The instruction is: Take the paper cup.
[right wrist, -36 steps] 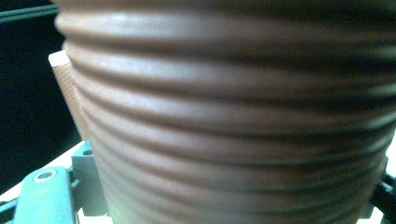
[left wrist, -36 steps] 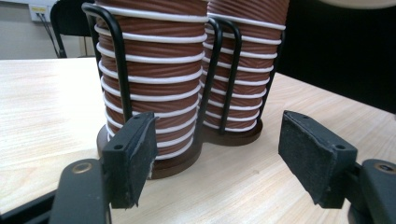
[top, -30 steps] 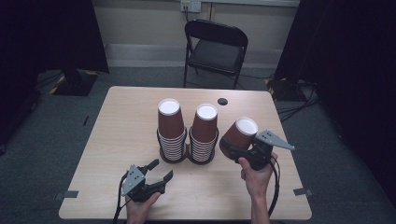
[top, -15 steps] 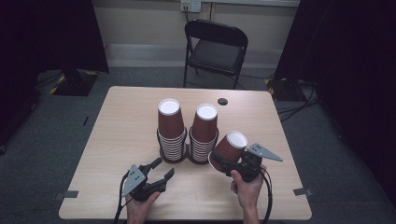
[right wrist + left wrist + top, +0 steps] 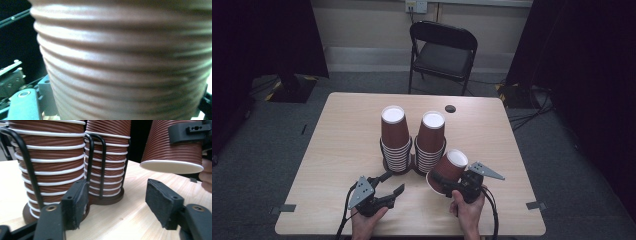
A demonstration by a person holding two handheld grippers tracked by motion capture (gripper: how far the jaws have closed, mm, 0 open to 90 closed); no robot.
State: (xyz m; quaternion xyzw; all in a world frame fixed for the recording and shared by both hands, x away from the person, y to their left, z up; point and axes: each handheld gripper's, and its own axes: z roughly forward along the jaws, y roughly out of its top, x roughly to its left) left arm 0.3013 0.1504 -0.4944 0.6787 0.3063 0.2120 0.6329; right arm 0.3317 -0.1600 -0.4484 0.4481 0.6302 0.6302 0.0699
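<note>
Two stacks of upside-down brown ribbed paper cups (image 5: 393,137) (image 5: 431,140) stand in black wire holders at the table's middle. In the left gripper view the same stacks (image 5: 50,165) (image 5: 110,157) rise close ahead. My right gripper (image 5: 443,181) is shut on a single brown cup (image 5: 453,167), tilted with its white base up and to the right, just right of the stacks. That cup (image 5: 172,147) hangs above the table with its rim down, and its ribbed wall (image 5: 125,62) is very close in the right gripper view. My left gripper (image 5: 393,182) (image 5: 117,205) rests open near the front edge, nothing between its pads.
The light wooden table (image 5: 337,150) has a small dark round disc (image 5: 450,108) near its far edge. A black folding chair (image 5: 443,50) stands behind the table. Dark curtains hang at both sides, and cables lie on the floor at the right.
My right gripper has brought the single cup down and to the left, closer to the stacks and the table top. The left gripper has stayed where it was.
</note>
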